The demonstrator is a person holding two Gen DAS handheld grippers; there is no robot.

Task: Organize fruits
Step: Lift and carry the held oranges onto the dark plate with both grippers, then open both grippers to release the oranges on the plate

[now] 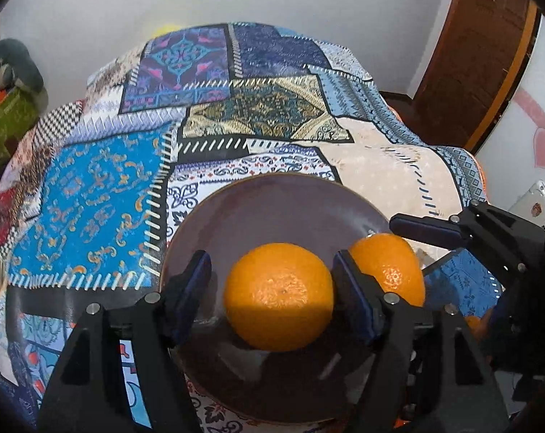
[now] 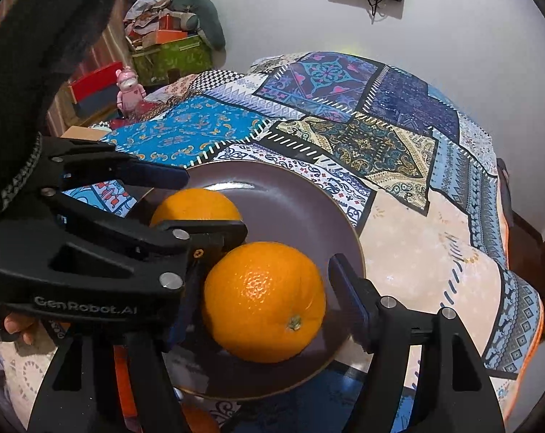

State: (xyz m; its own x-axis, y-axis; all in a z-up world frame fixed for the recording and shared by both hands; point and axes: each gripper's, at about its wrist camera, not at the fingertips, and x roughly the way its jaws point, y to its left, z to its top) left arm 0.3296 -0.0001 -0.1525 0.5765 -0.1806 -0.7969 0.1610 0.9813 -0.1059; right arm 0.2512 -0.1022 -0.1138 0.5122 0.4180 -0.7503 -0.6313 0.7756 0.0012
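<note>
Oranges: two lie side by side on a dark plate point(image 1: 272, 202) near the front edge of a table point(image 2: 417, 238) under a patchwork cloth point(image 1: 103, 195). White walls, a wooden door point(image 1: 482, 47) and stacked boxes point(image 2: 171, 54) surround it. The left orange point(image 1: 279, 296) is smooth and glossy; the right orange point(image 2: 263, 301) shows its green stem scar. The left gripper point(image 1: 270, 288) brackets its orange, jaws spread with a gap on one side. The right gripper point(image 2: 261, 303) brackets the other, jaws apart, not touching. The left gripper's fingers partly hide the far orange in the right view.
</note>
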